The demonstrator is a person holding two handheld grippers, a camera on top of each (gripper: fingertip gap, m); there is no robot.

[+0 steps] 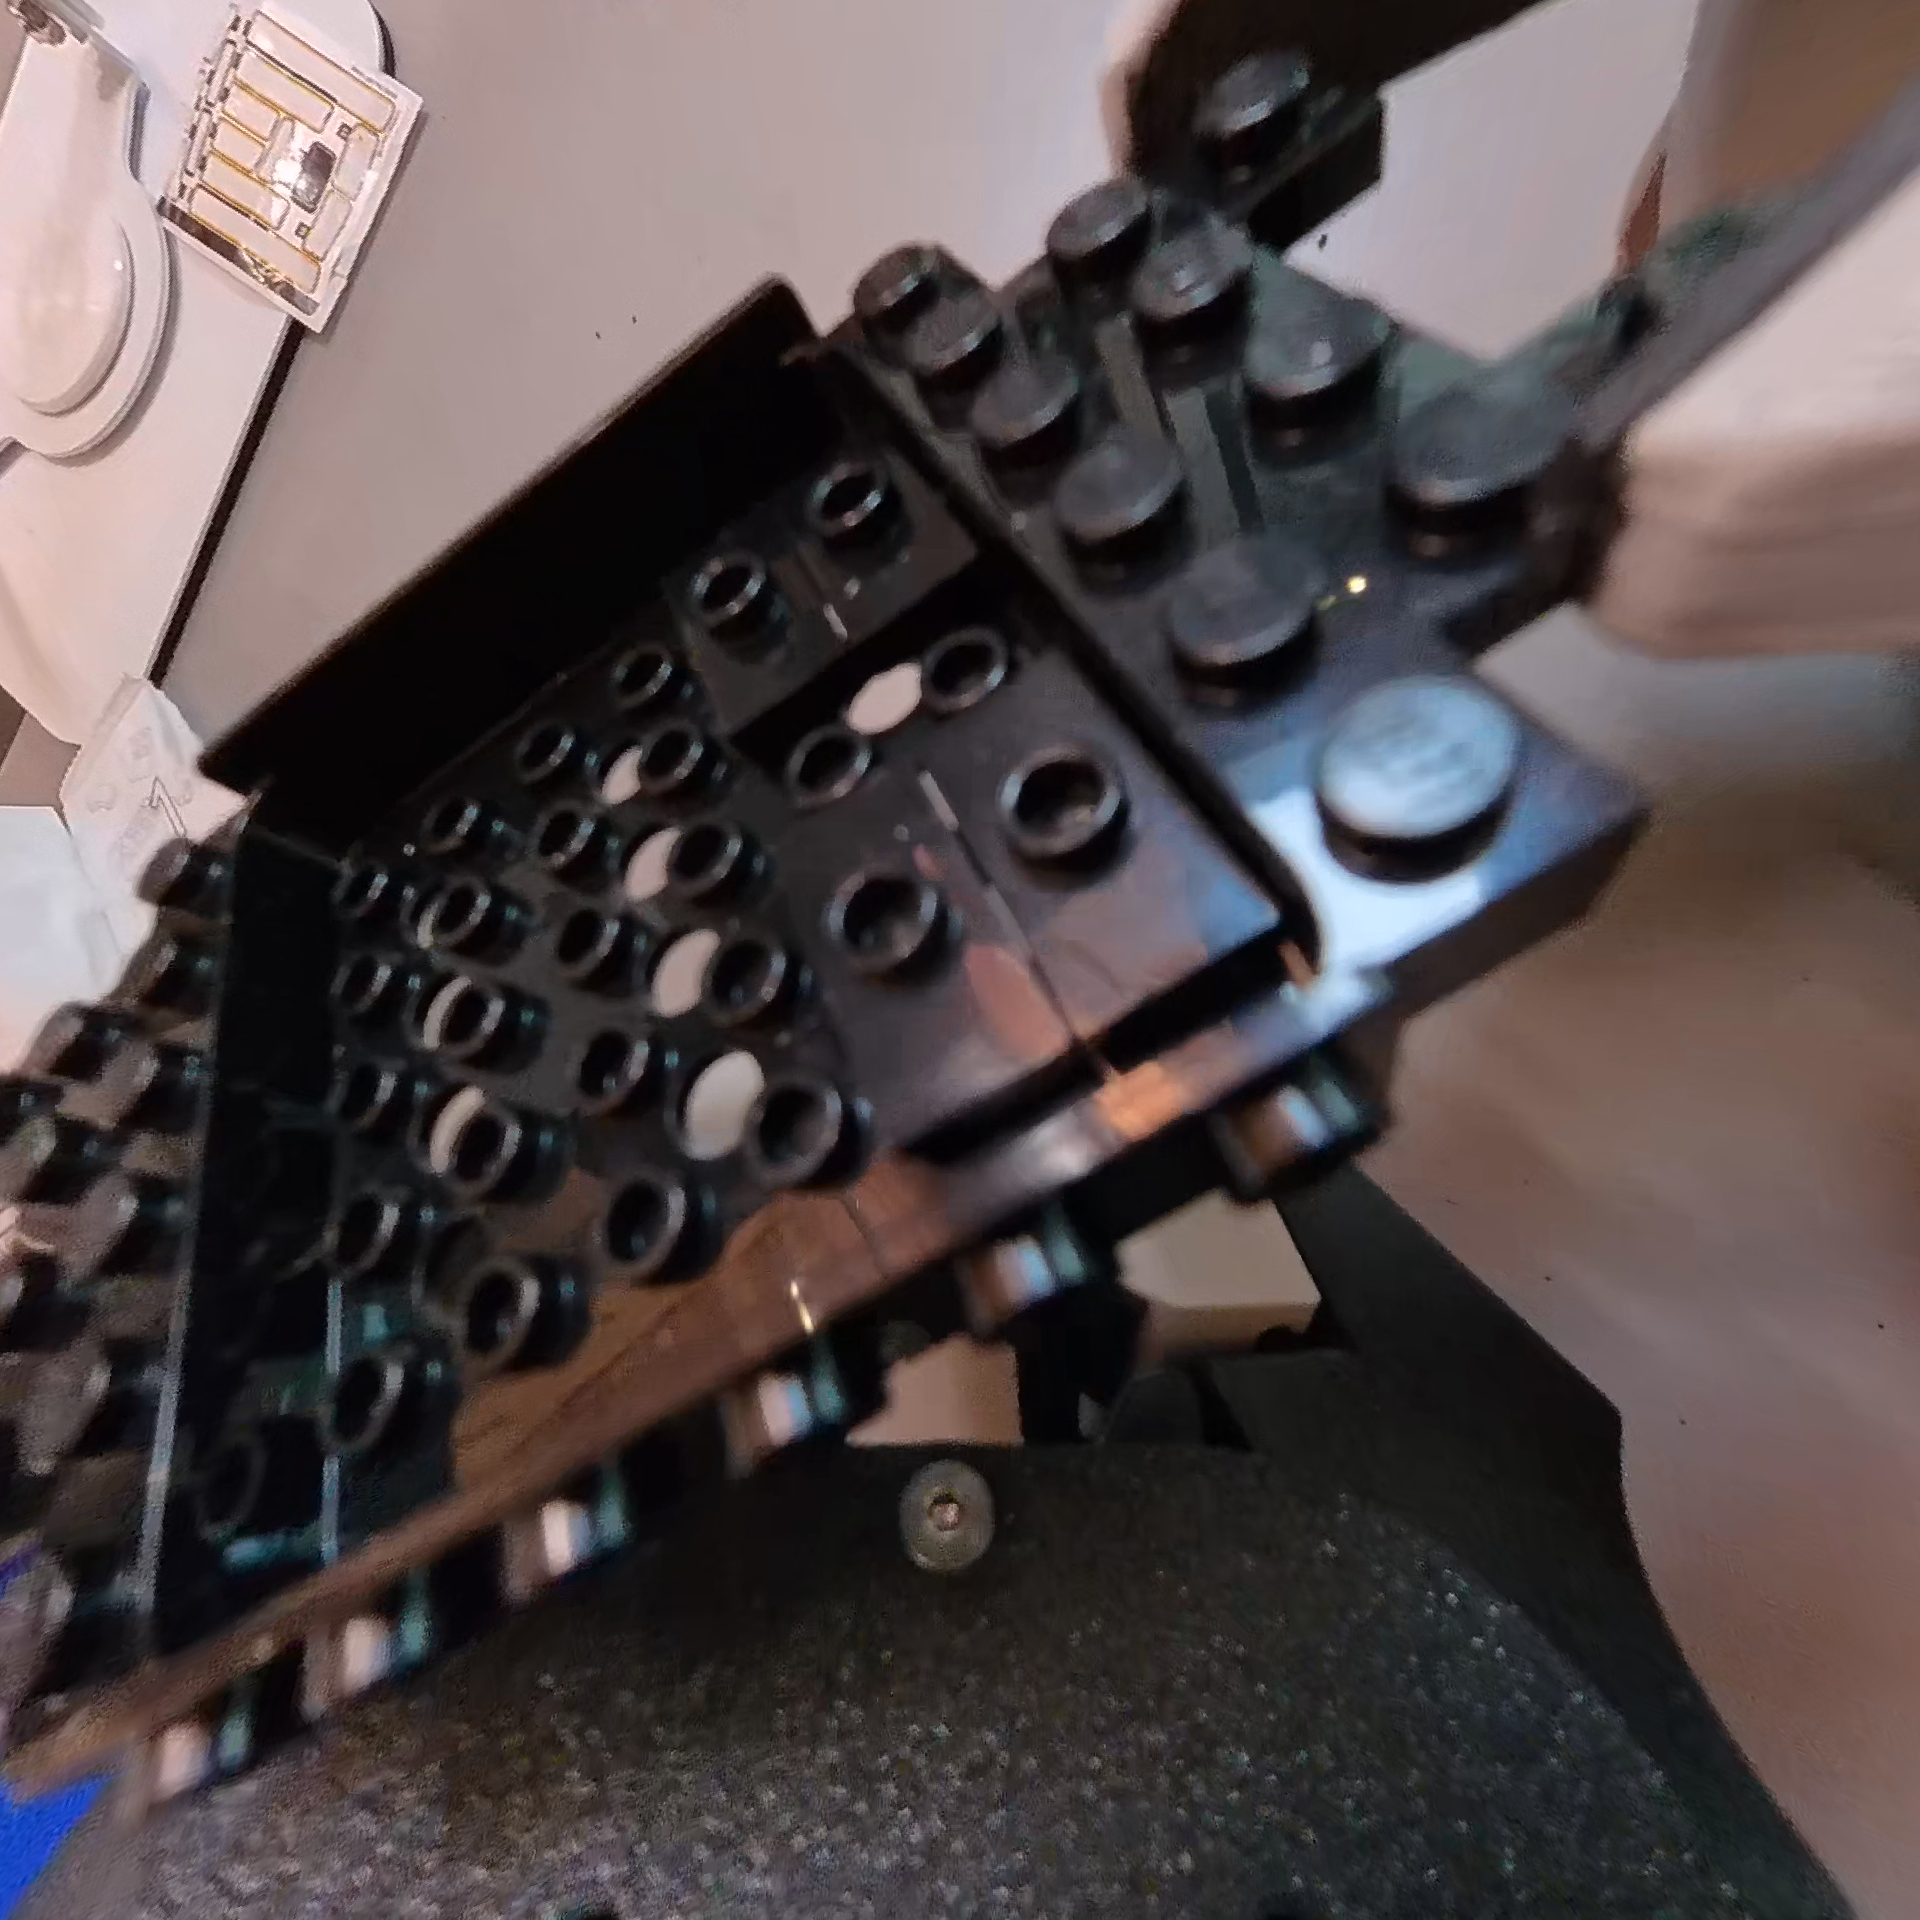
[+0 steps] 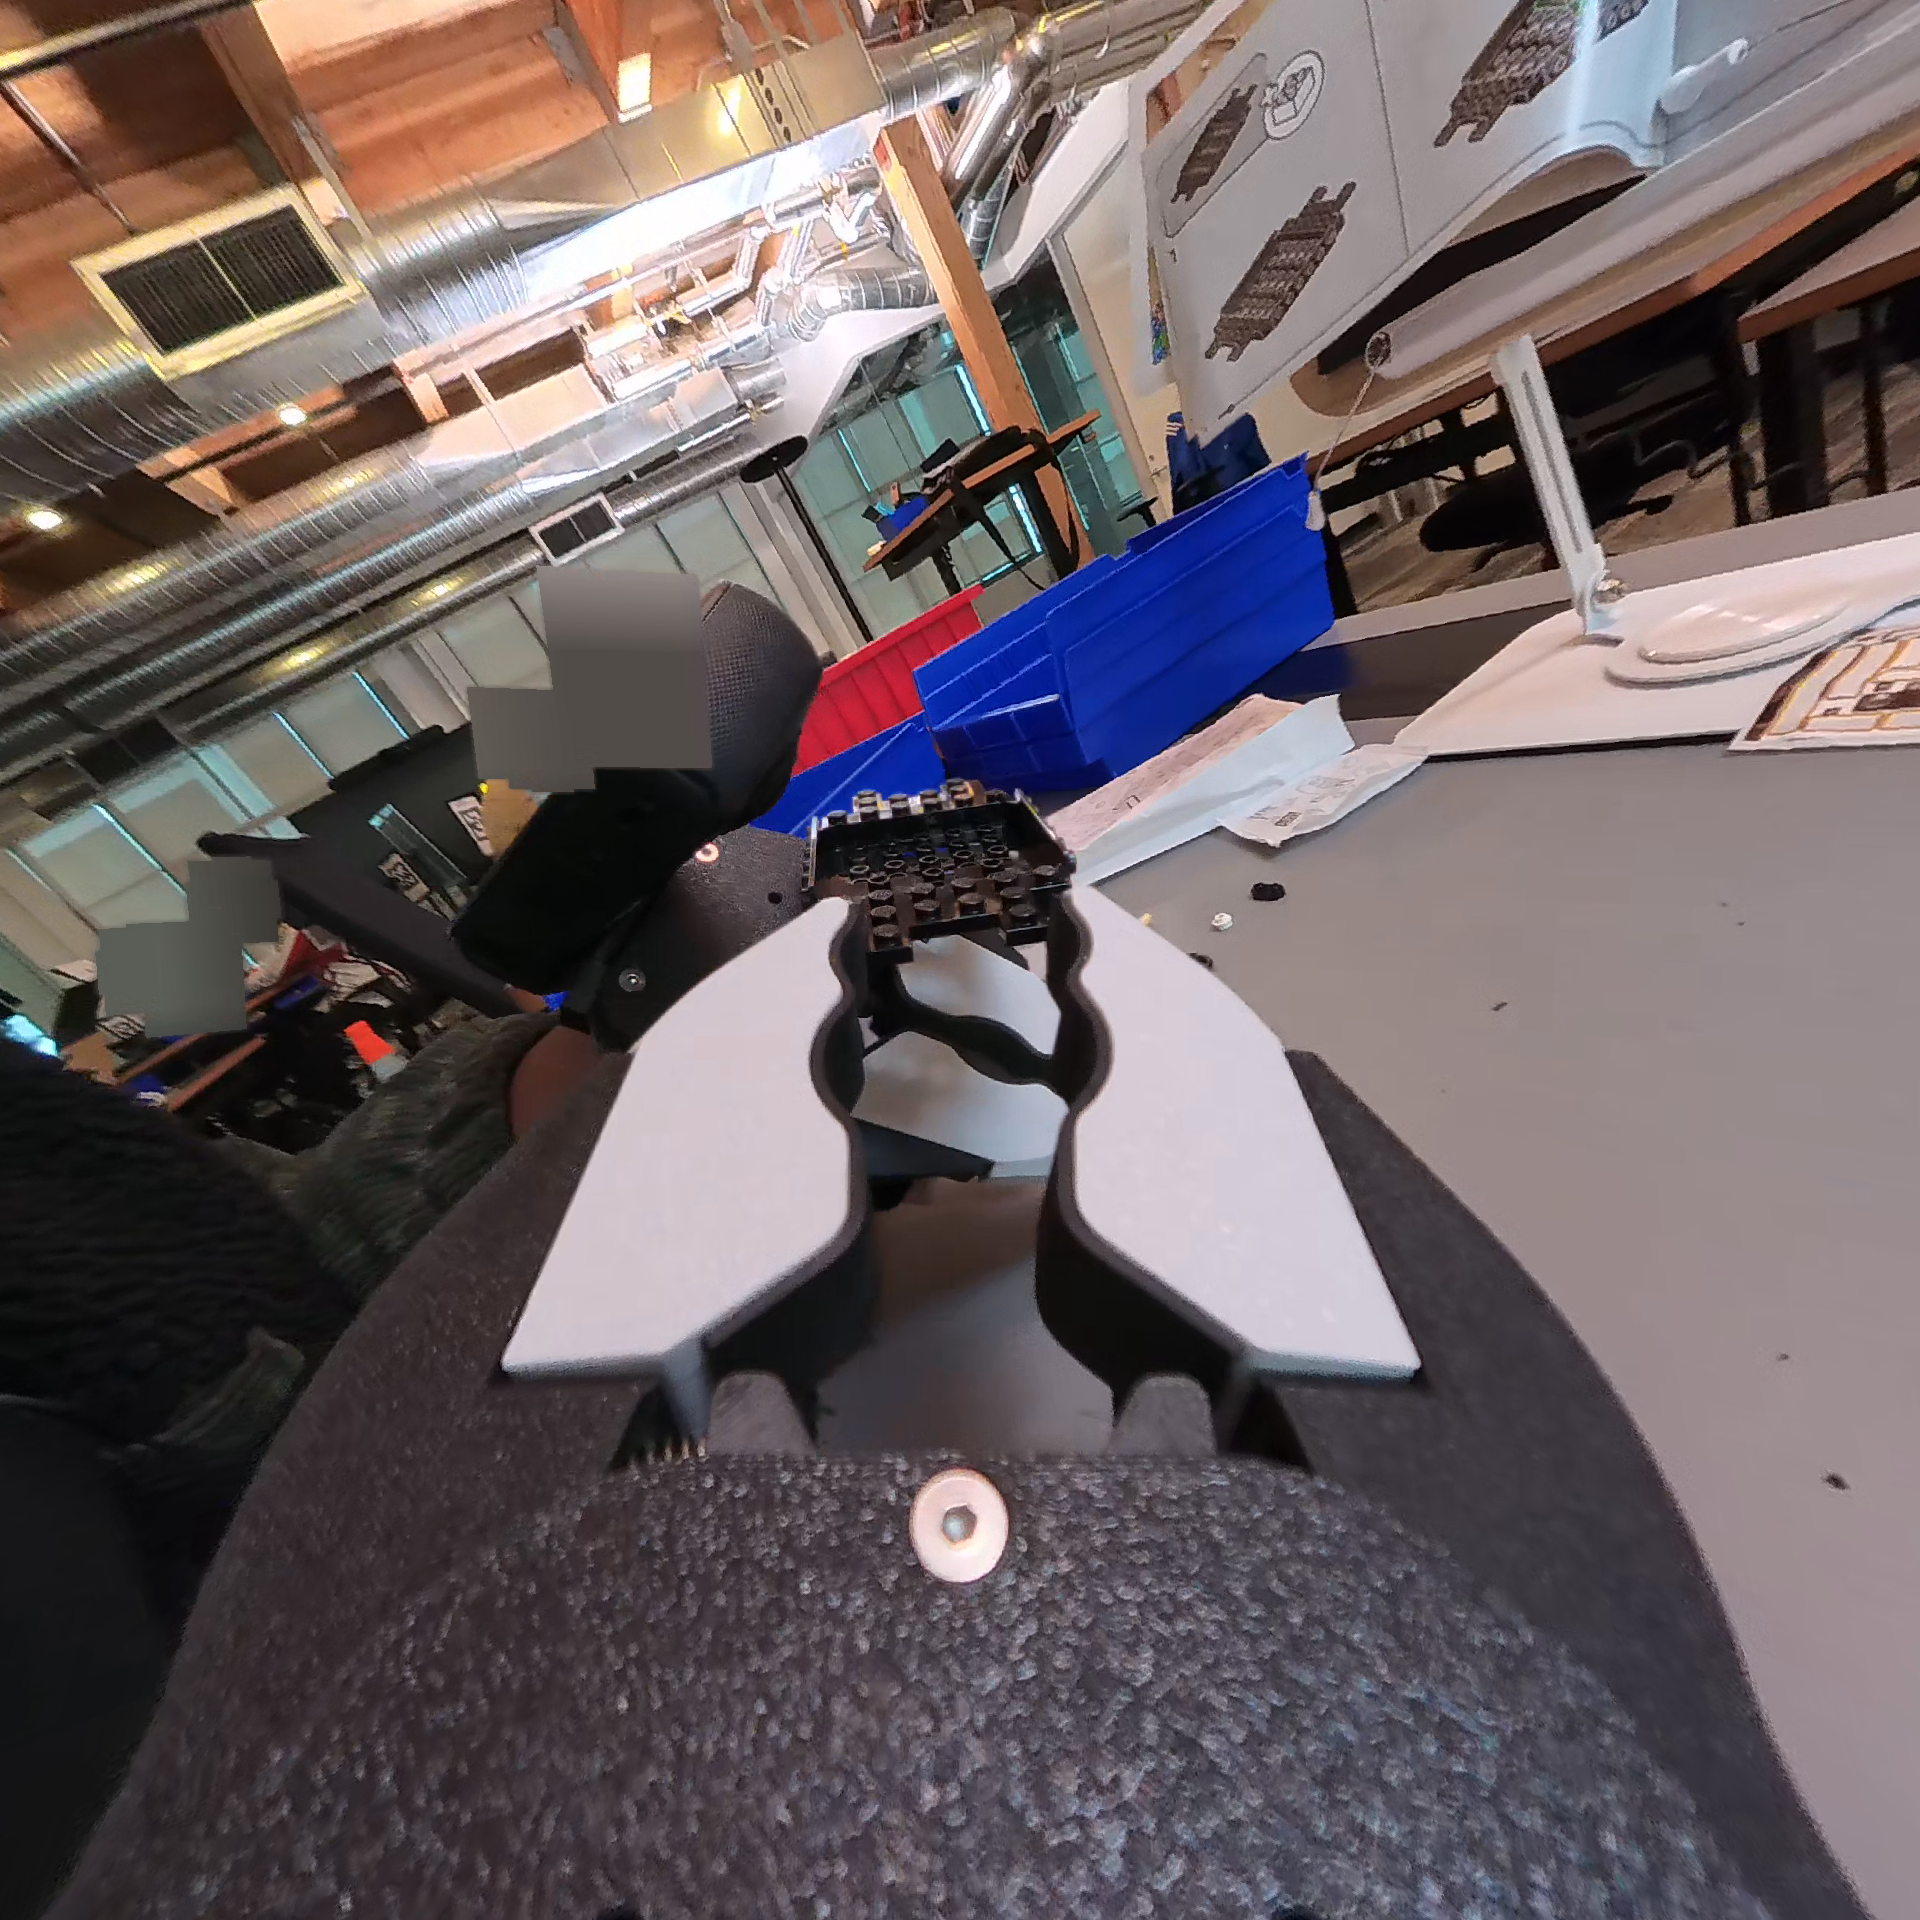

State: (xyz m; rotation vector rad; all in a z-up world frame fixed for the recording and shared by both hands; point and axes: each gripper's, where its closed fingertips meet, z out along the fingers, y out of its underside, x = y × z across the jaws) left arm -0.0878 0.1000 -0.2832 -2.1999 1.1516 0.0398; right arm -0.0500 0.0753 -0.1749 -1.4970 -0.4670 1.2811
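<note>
A black brick assembly [image 1: 831,883], a studded plate with low walls and round holes, fills the left wrist view and is held tilted in the air. In the right wrist view it [image 2: 940,868] sits at the tips of my right gripper [image 2: 956,920], whose two fingers clamp its near end. Those fingers [image 1: 1704,270] show at the top right of the left wrist view, on the assembly's far studded end. My left gripper [image 2: 966,997] reaches up to the assembly from below and grips it. Only one of its fingers [image 1: 1392,1309] shows in its own view.
Blue bins [image 2: 1143,644] and a red bin [image 2: 883,675] stand behind on the grey table [image 2: 1558,1039]. An open instruction booklet [image 2: 1403,156] rests on a white stand. Paper bags [image 2: 1226,769], a sticker sheet [image 2: 1849,707] and small loose pieces [image 2: 1264,890] lie about. A person's sleeve [image 2: 416,1122] is at the left. About 11 cm separates my left fingertips from my right.
</note>
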